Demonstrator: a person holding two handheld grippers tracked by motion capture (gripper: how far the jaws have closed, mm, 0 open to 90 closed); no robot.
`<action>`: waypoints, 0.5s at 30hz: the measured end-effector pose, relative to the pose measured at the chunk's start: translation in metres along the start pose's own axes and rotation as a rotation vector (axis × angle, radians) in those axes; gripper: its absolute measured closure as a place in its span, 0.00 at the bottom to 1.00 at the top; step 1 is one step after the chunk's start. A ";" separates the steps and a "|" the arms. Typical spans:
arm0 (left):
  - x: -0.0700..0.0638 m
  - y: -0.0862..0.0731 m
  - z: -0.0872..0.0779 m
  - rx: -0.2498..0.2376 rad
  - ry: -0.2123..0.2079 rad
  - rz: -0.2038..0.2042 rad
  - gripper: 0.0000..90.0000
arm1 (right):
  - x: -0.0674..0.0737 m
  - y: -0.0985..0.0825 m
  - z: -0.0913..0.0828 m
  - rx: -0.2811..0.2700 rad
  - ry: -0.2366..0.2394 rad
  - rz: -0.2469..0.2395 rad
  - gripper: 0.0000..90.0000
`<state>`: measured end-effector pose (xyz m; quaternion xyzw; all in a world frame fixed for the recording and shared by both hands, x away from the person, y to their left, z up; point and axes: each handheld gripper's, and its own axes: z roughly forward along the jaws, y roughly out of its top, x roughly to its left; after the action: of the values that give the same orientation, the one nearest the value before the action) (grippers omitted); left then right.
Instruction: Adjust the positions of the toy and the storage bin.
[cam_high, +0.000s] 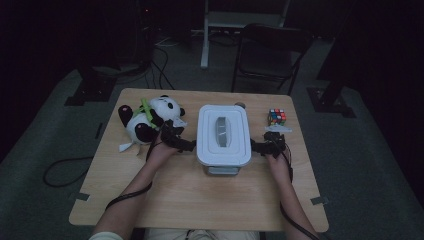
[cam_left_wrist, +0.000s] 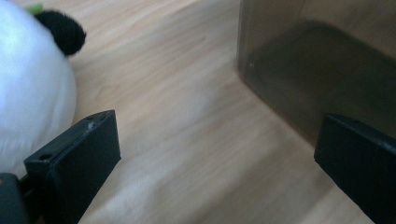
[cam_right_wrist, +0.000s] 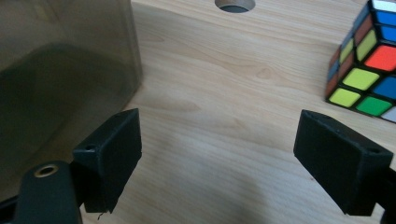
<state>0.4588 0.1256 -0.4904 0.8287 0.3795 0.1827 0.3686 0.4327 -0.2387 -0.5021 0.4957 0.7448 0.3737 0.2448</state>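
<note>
One box (cam_high: 223, 134) mid-frame, one panda (cam_high: 147, 120) left, one cube (cam_high: 277, 117) right; left gripper (cam_high: 187, 145) and right gripper (cam_high: 256, 145) gape wide, flanking the box.

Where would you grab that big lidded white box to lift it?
Probably by its two long side walls, one gripper from each side. The box looks too wide for one gripper, and the left gripper and right gripper already flank it, jaws open.

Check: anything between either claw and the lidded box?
Nothing visible. The left claw and right claw stand open on either side of the lidded box, with bare table between each and its wall.
</note>
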 end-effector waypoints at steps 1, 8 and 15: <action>0.000 0.002 0.001 0.000 -0.001 0.001 0.01 | 0.001 0.002 0.003 -0.001 0.006 0.005 0.16; -0.001 0.011 0.007 0.006 0.008 0.018 0.01 | 0.006 0.009 0.005 -0.027 0.031 0.018 0.16; -0.001 0.017 0.009 0.019 0.002 0.031 0.01 | 0.016 0.015 0.002 -0.033 0.044 -0.010 0.17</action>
<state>0.4715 0.1130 -0.4836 0.8376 0.3689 0.1857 0.3576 0.4361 -0.2198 -0.4916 0.4796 0.7461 0.3956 0.2382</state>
